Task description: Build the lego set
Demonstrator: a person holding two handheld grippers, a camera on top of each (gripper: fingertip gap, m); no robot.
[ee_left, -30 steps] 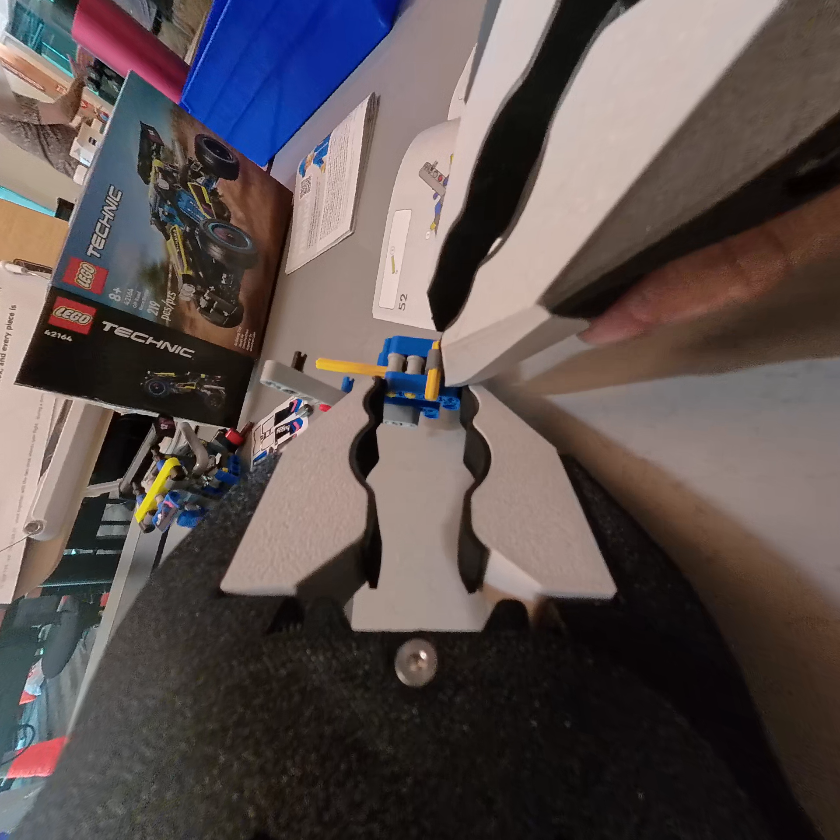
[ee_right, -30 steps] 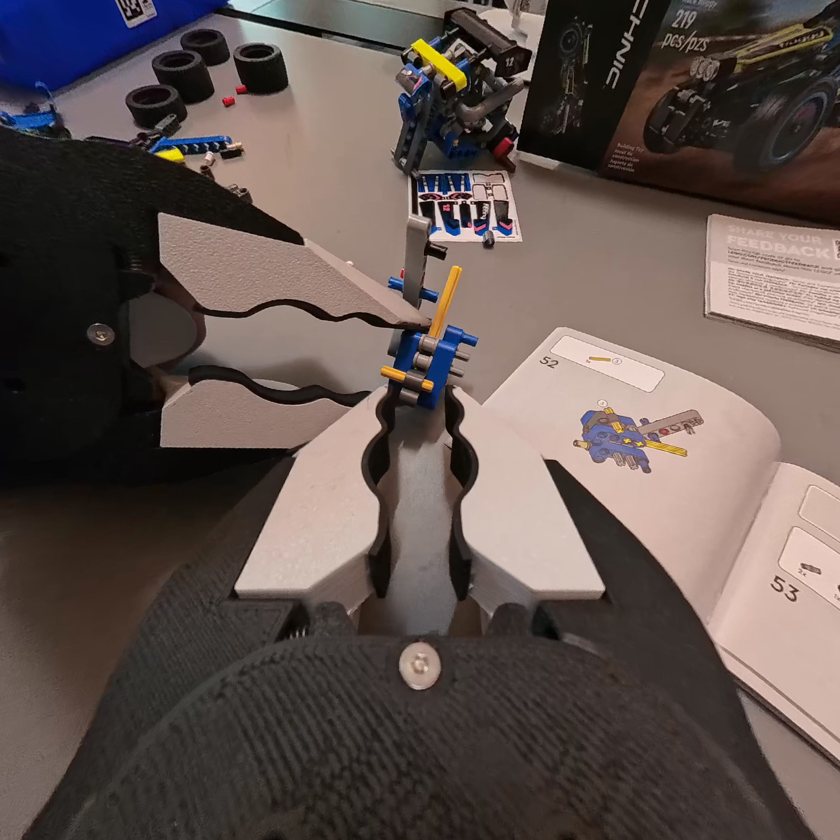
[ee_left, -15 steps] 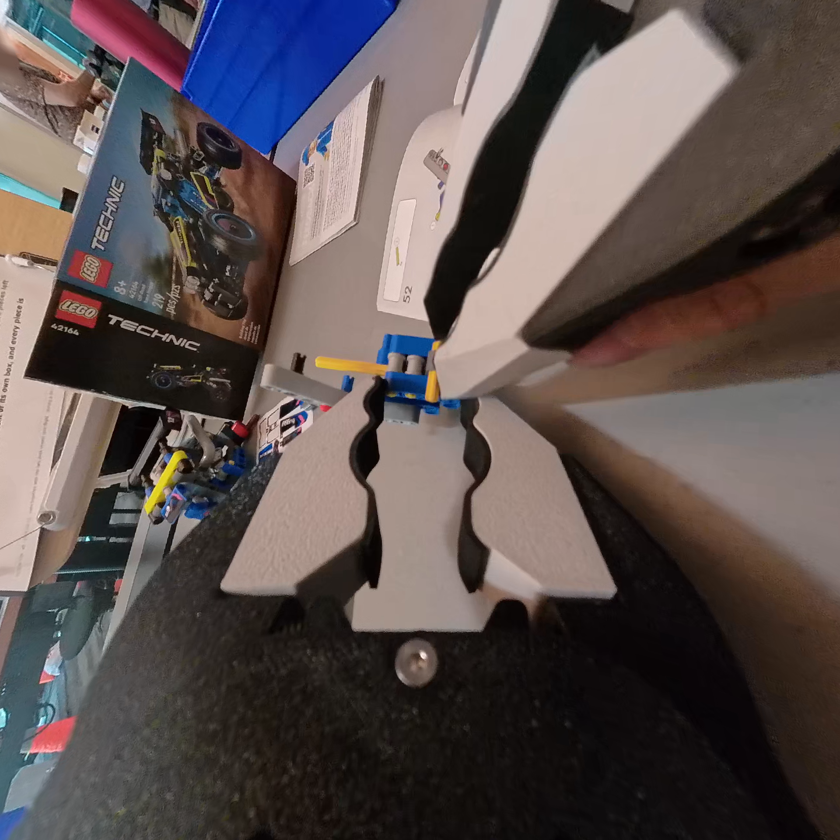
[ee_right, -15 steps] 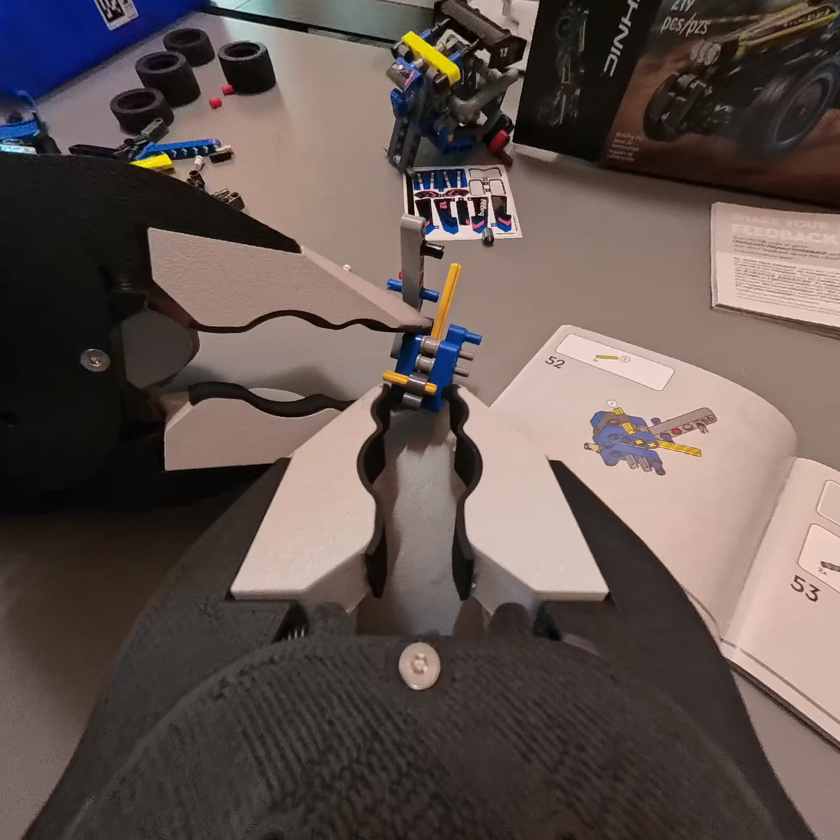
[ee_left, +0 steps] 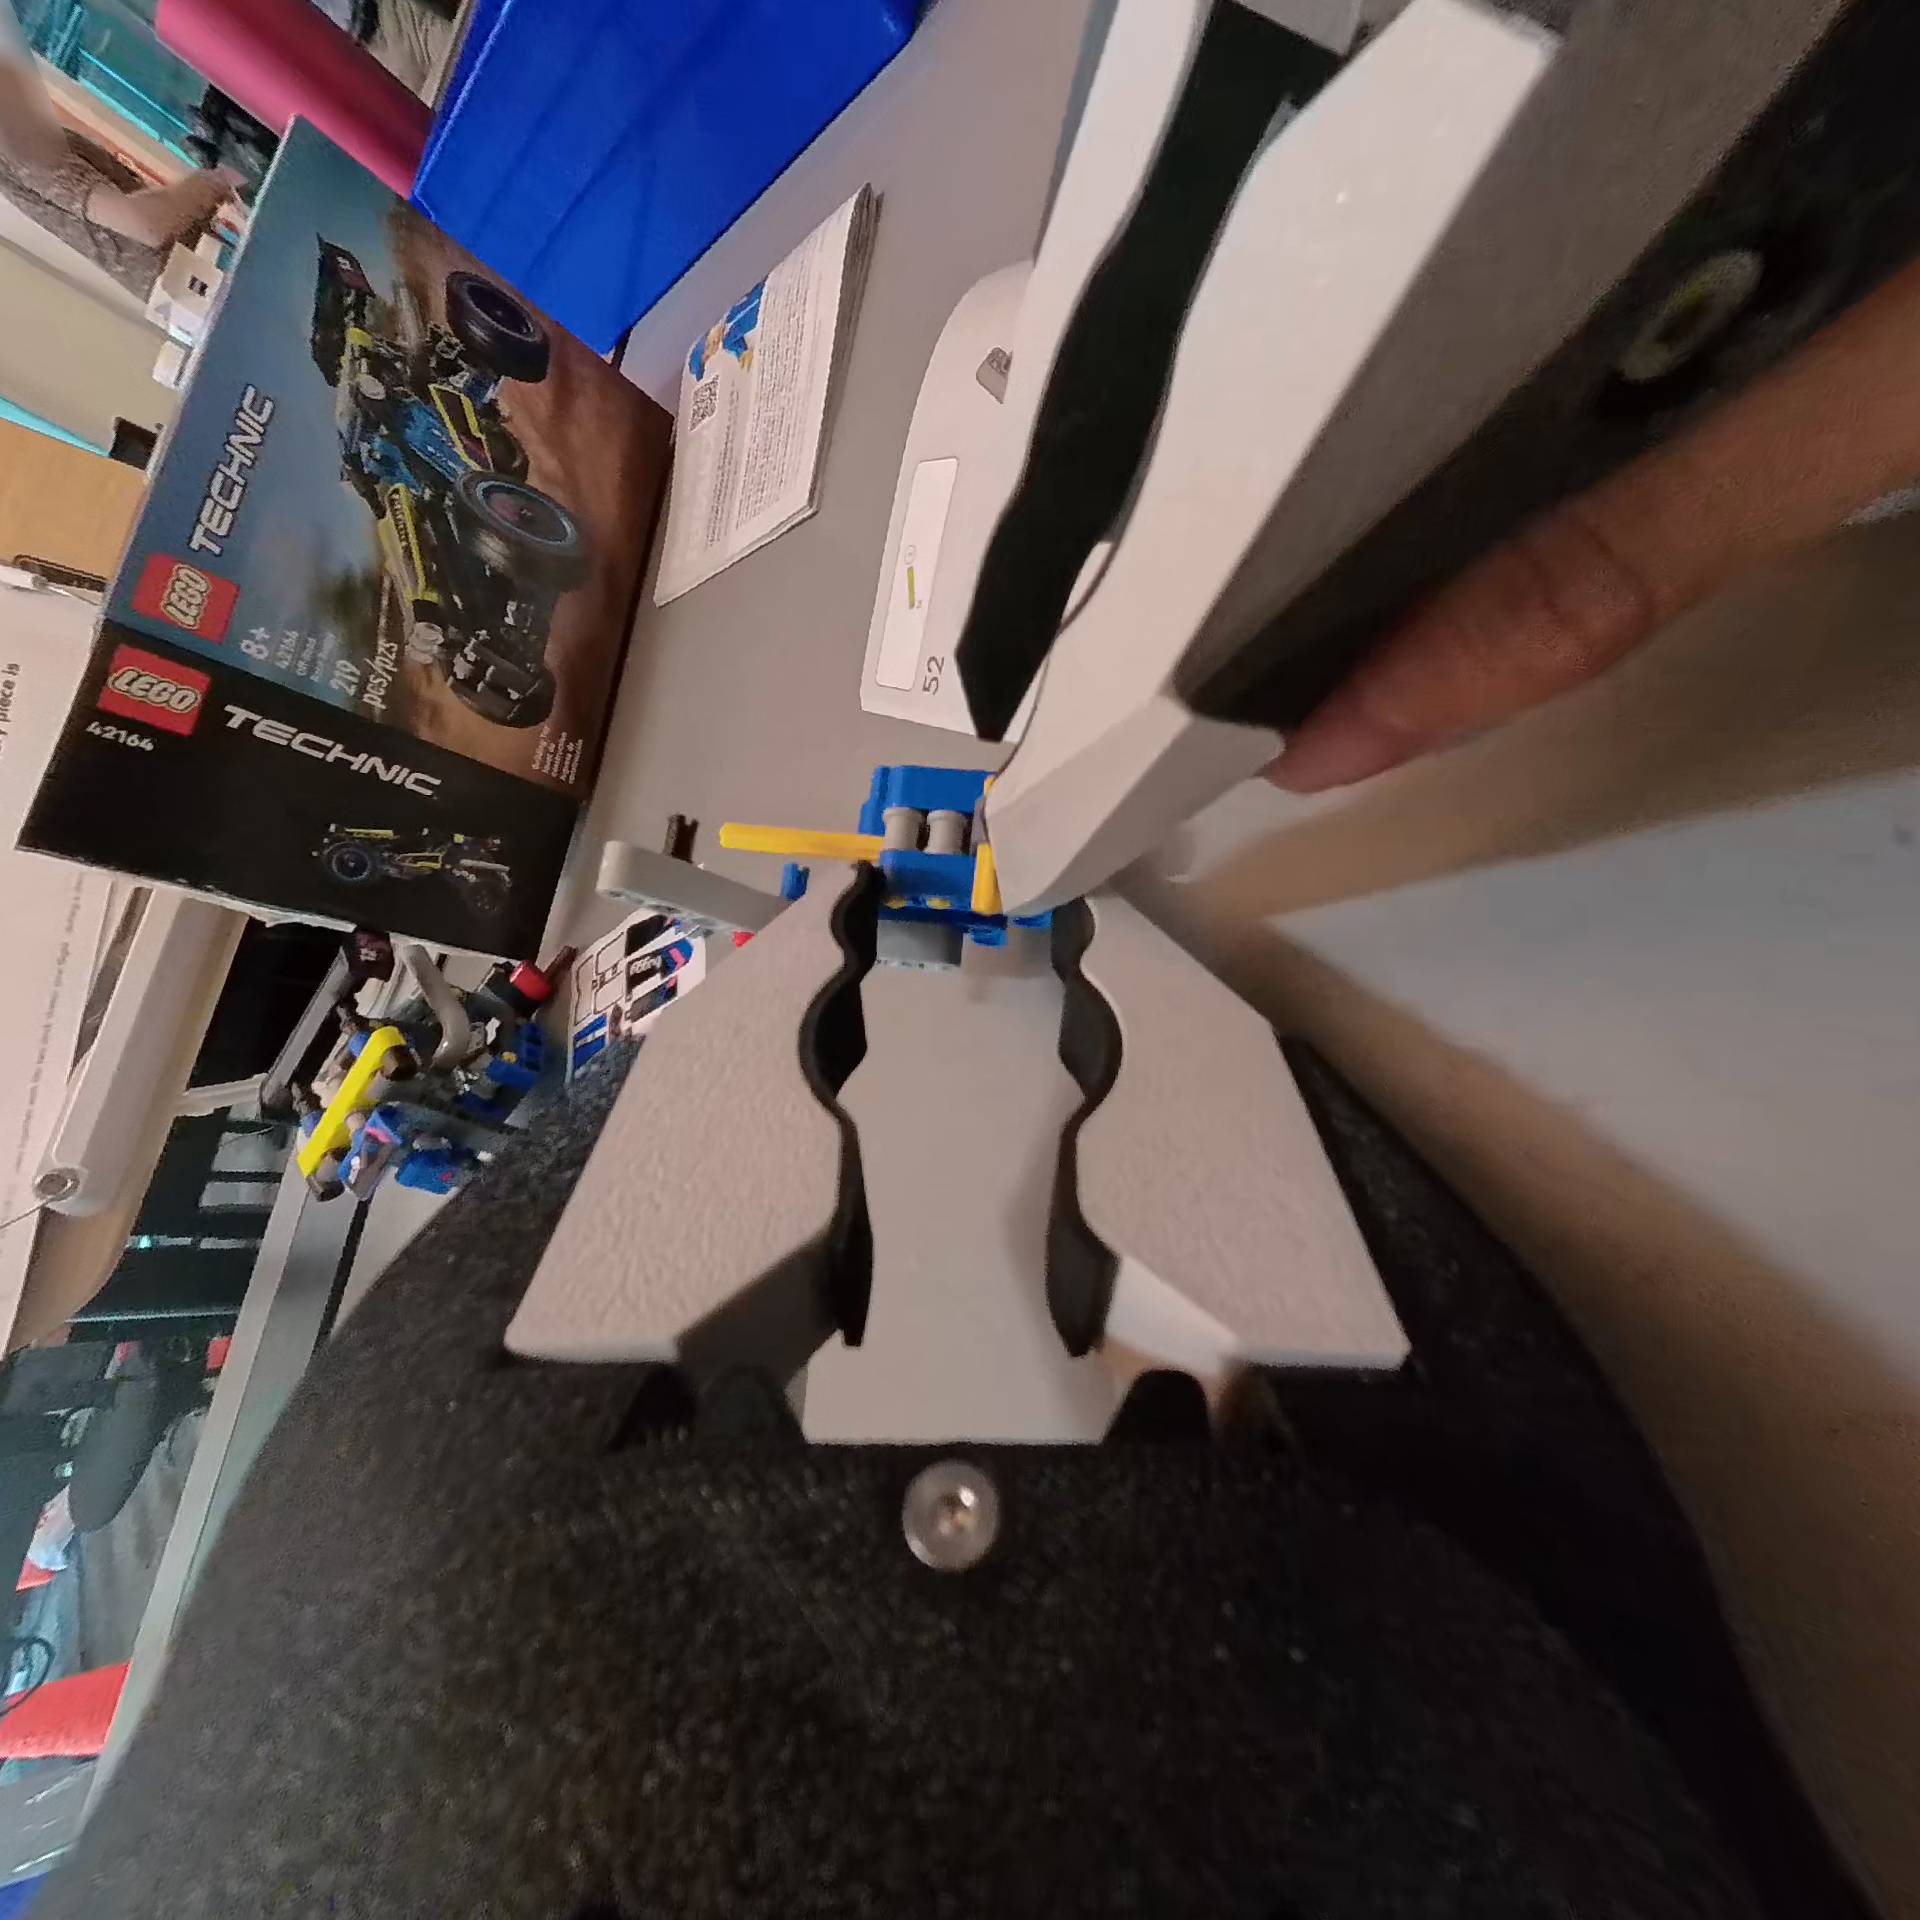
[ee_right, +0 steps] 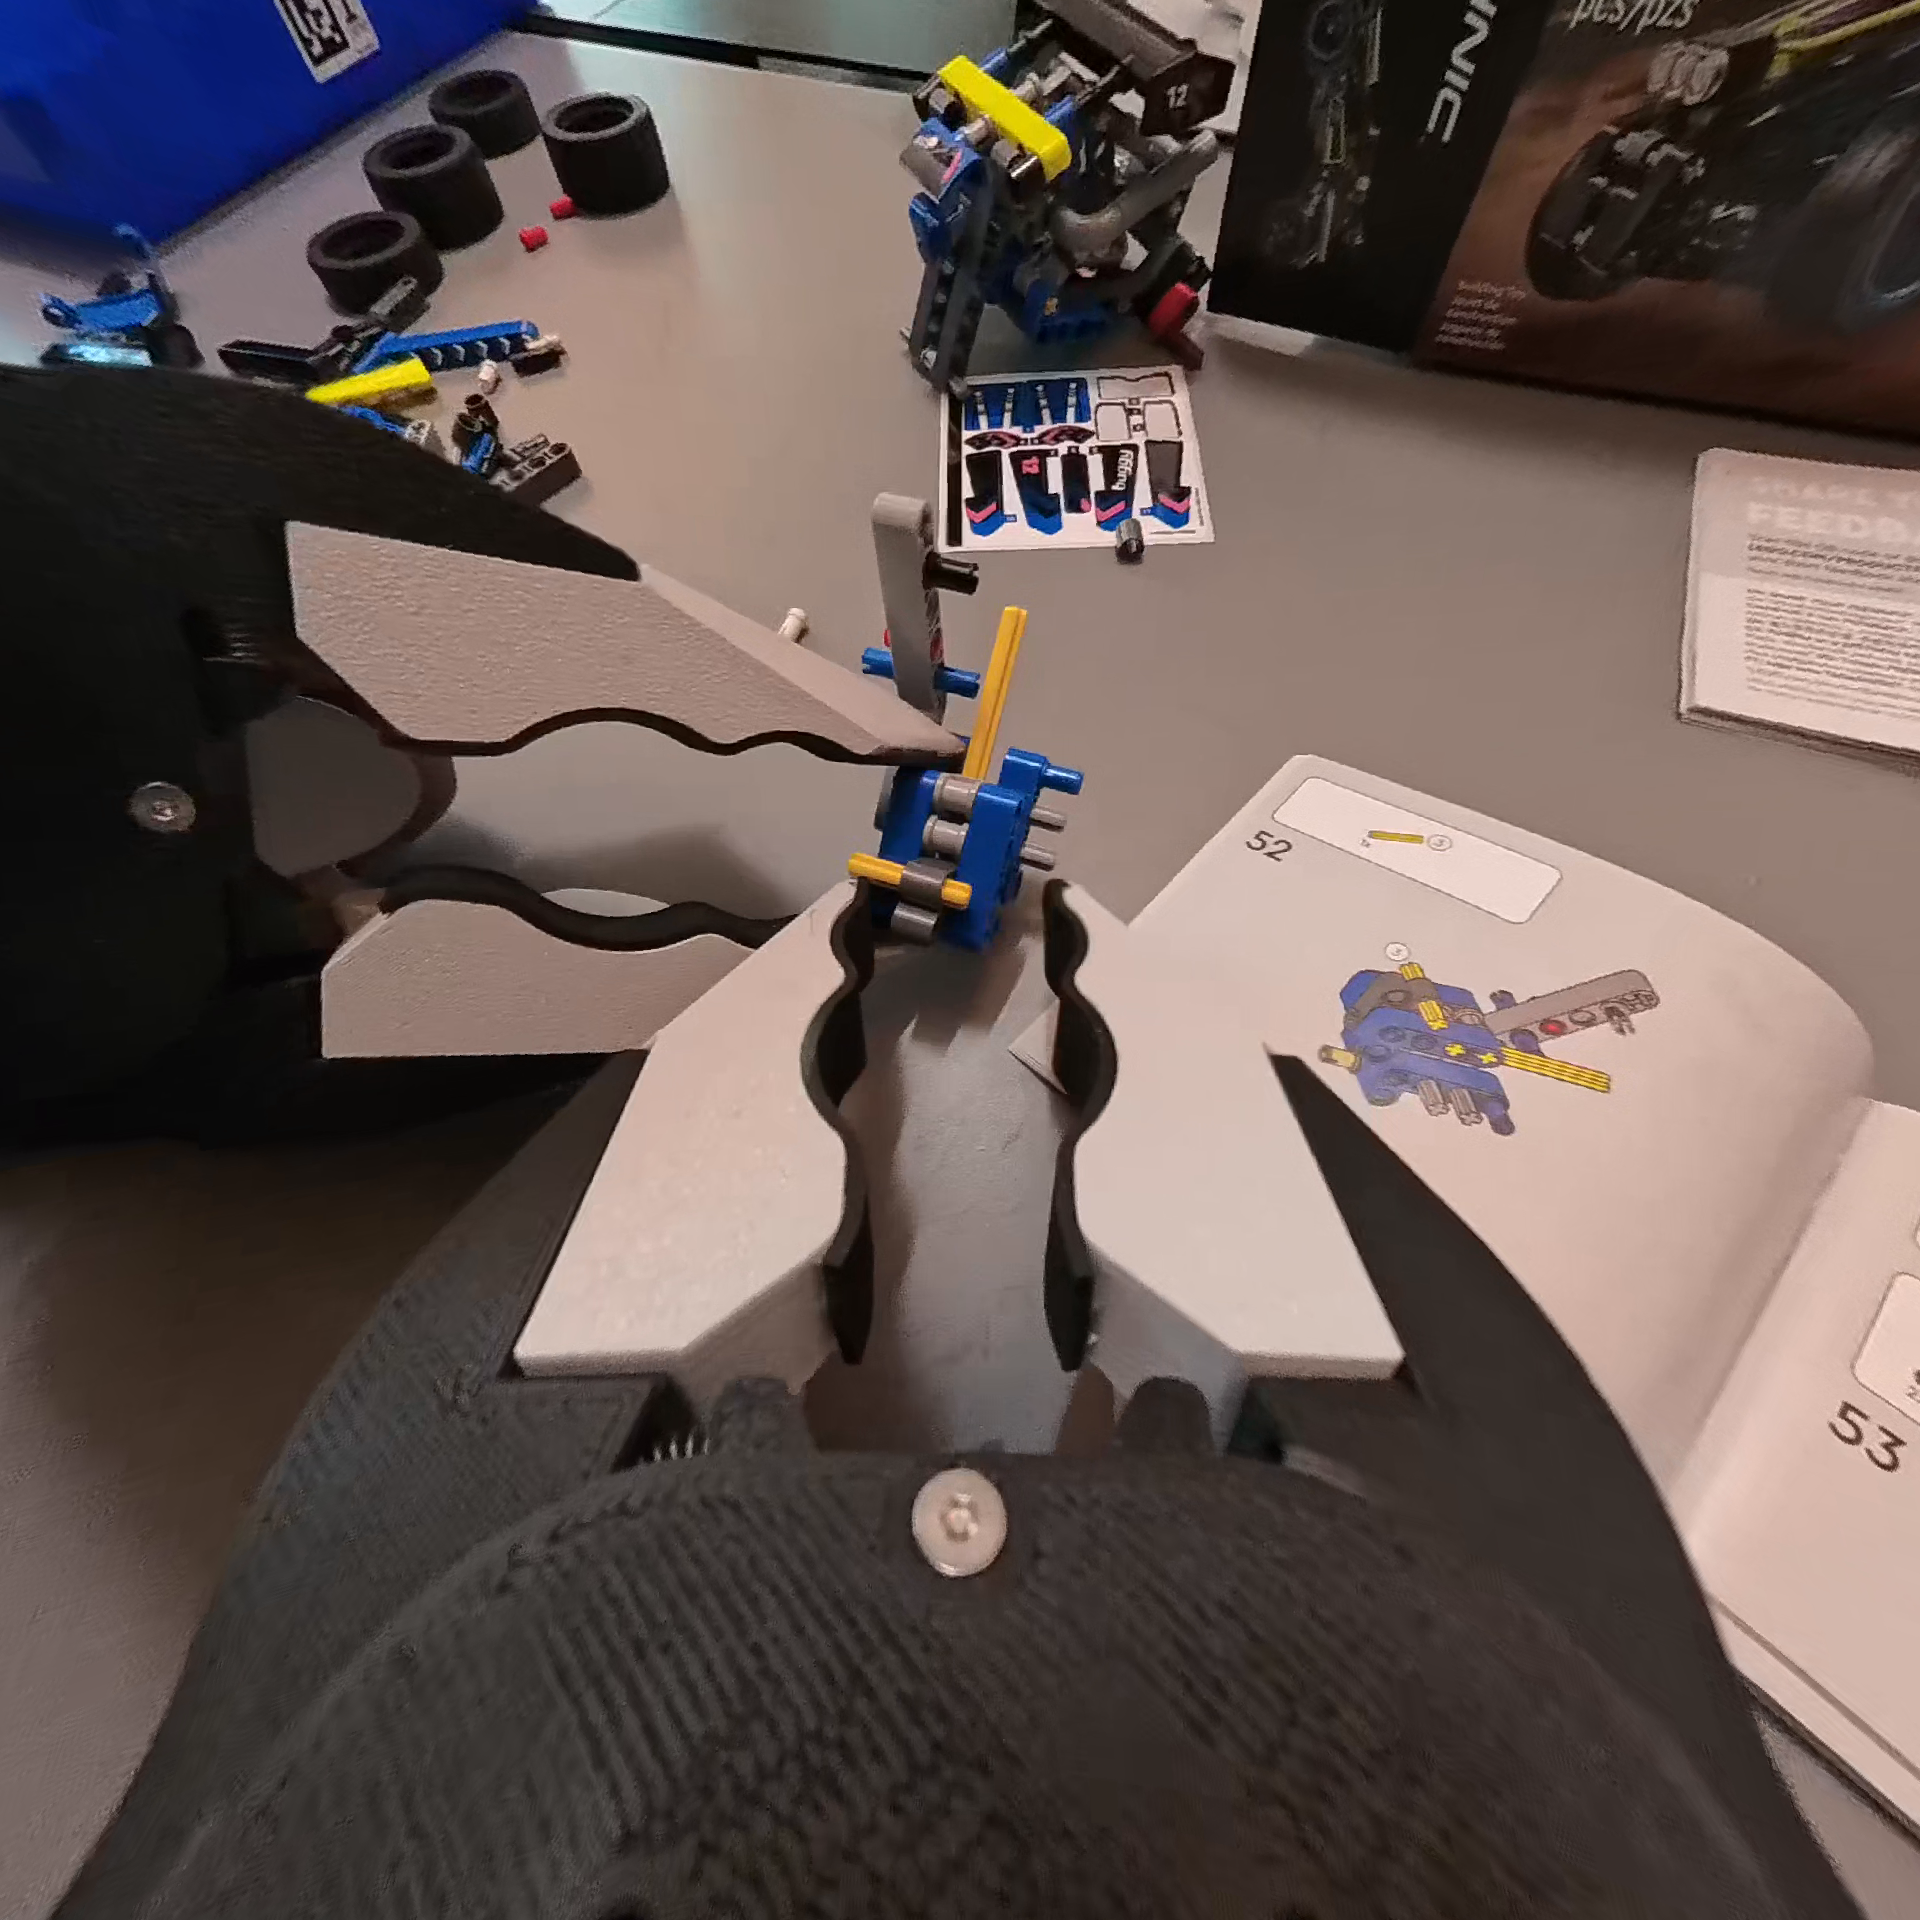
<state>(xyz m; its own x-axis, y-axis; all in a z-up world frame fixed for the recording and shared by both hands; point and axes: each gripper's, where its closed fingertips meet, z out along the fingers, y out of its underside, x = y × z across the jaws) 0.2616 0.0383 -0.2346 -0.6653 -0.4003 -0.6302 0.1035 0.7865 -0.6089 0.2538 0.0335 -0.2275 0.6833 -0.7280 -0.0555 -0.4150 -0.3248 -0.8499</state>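
Blue module (ee_right: 961, 847) held above worktop (ee_right: 727, 312), gripped between tips of right claw (ee_right: 951, 914), partly closed. Yellow axle (ee_right: 994, 691) upright, pointing away from claw; grey beam (ee_right: 909, 603) behind, parallel. Left claw (ee_right: 831, 821) level, entering from left, gaping, upper finger (ee_right: 623, 665) touching module top.

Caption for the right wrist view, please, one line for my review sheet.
Right gripper holds a small blue assembly above the open instruction booklet while the left gripper closes in on it.
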